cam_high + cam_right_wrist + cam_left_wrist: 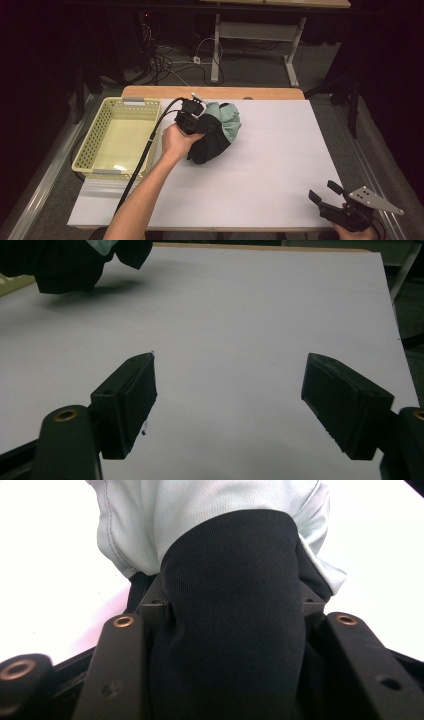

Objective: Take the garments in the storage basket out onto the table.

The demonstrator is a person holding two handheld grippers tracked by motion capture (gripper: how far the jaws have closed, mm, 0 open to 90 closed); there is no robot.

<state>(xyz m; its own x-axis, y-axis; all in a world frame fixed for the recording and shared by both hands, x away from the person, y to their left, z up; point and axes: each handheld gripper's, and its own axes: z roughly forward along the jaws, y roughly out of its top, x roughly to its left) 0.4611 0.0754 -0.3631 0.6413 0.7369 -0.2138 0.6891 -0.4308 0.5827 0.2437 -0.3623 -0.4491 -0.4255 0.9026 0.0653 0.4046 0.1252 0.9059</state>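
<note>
Dark room, cables snaking over the floor behind, and a white-topped bench [260,165] with a wooden strip along its far edge. A yellow basket [95,140] sat at the left end. Just beside it lay the bundle [215,135], black cloth with mint-green cloth wrapped into it, at the far-left part of the bench top.

The left claw [197,117] was down on that bundle, jaws roughly half closed with a thick fold of the black cloth squeezed between them; the left gripper view showed the fold [235,620] bulging up through the gap, with the green part [200,515] beyond it. So it had hold of the black layer, not obviously the green one.

The right claw [325,195] sat at the near right corner, well apart from everything, jaws spread wide with nothing in them and bare bench between its pads [137,400].

What could have gone wrong: probably the grip catching just one layer, so a lift would unroll the bundle and drop the green piece, or a trailing end would snag the basket rim on the way over. The left cable [145,155] also ran across the basket's near corner and could have dragged it.

No brands, labels or writing could be read anywhere.
</note>
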